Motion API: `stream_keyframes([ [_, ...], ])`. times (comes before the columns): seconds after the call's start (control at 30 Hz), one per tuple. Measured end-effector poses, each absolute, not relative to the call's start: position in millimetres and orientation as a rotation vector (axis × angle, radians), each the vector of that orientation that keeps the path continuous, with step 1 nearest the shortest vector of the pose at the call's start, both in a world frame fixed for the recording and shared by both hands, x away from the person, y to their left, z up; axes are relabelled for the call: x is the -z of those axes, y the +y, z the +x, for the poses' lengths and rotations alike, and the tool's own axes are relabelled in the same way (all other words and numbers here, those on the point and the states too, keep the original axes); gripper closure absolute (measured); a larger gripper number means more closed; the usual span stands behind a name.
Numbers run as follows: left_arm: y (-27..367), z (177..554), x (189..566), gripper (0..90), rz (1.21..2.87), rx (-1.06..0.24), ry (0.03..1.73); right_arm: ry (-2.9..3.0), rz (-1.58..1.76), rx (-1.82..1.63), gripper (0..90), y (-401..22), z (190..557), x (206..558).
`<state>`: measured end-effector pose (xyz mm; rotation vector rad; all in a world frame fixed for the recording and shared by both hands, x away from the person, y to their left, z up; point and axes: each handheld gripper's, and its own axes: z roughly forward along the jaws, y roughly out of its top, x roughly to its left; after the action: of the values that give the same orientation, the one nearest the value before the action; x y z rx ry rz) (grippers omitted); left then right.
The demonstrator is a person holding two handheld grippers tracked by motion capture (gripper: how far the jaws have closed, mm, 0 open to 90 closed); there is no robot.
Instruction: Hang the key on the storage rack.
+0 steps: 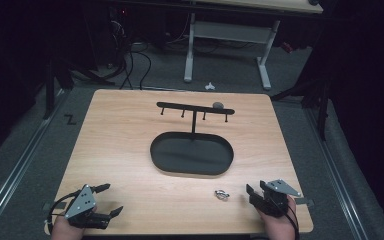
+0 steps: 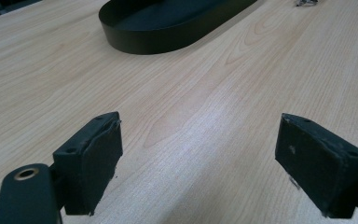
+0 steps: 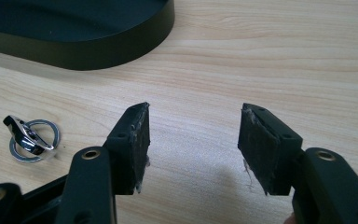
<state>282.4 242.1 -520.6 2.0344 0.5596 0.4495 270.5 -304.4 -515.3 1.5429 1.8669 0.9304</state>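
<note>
A black stand with an oval tray base and a hooked crossbar sits mid-table. A small grey object rests at the bar's right end. A silver key ring with a clip lies on the wood near the front, just left of my right gripper, which is open with nothing between its pads. My left gripper is open wide at the front left corner, low over bare wood. The tray's rim shows ahead of the left gripper.
The wooden table ends close behind both hands. Beyond its far edge are a dark floor, cables and the white legs of another desk. A small white object lies on the floor past the table.
</note>
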Motion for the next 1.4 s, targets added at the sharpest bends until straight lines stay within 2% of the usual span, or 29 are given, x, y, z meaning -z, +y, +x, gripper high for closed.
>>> stream_keyframes([
  [0.57, 245, 282, 520, 15.3, 2.03, -0.449, 0.558, 1.931, 1.569, -0.846, 42.9, -298, 275, 505],
  [0.6, 245, 282, 520, 15.3, 2.028, -0.449, 0.558, 1.946, 1.575, -0.829, 40.7, -296, 277, 505],
  [0.9, 244, 281, 520, 15.3, 2.036, -0.445, 0.548, 2.024, 1.574, -0.759, 39.1, -293, 279, 512],
  [1.4, 243, 280, 521, 15.3, 2.042, -0.446, 0.558, 2.134, 1.591, -0.698, 34.8, -301, 287, 497],
])
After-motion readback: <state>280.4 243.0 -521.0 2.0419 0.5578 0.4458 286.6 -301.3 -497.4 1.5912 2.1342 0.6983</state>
